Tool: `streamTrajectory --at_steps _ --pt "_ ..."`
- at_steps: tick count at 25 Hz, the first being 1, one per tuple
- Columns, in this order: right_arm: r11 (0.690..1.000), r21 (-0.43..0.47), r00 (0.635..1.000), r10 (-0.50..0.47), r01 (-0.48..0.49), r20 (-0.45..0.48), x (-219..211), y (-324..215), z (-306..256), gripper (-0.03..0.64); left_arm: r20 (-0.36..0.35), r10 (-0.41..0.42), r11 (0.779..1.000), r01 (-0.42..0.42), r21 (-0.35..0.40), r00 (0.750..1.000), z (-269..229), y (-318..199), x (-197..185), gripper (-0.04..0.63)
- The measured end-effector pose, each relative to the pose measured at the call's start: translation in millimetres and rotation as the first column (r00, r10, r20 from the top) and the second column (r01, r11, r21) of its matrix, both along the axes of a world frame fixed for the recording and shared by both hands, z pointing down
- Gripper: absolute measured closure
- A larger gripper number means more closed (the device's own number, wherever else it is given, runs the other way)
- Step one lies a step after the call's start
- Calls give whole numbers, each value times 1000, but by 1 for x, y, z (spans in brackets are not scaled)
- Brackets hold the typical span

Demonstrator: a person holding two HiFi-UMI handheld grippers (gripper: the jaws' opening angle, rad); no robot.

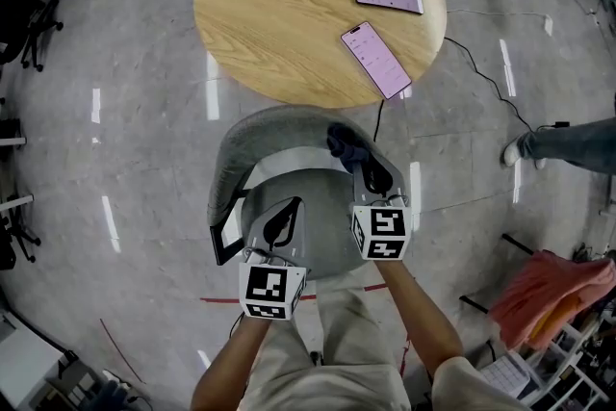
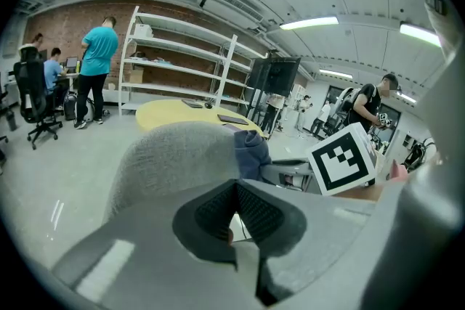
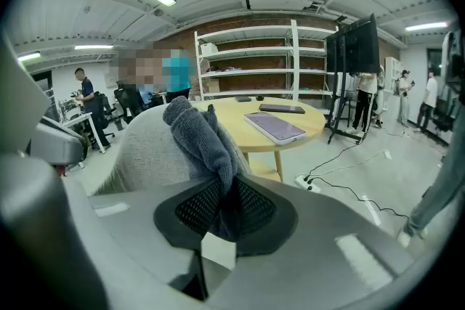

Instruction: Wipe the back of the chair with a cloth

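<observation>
Centre of the head view: grey chair back (image 1: 279, 122), curved, with the dark cloth (image 1: 346, 146) bunched on its top rim, right of the middle. Gripped there by the right gripper (image 3: 225, 203), black pads clenched on the cloth's lower folds, the rest rising toward the upper left of the right gripper view against the grey fabric. Lower left of centre in the head view: left gripper (image 2: 234, 210), pressed closed on nothing, pointed at the chair back and near it. Top of the head view, beyond the chair: round wooden worktop (image 1: 279, 5) carrying three phones (image 1: 375, 60).
</observation>
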State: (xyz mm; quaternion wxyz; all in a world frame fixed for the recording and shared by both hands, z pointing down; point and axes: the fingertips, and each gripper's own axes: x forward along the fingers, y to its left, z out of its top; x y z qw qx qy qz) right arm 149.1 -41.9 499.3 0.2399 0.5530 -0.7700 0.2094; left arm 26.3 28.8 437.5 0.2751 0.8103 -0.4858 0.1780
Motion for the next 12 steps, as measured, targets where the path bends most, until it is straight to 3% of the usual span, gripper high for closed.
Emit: streamTrajectory --at_steps 12 --pt "999 46 1000 0 -1 26 7 29 -25 541 -14 32 999 -31 15 999 -12 20 1 595"
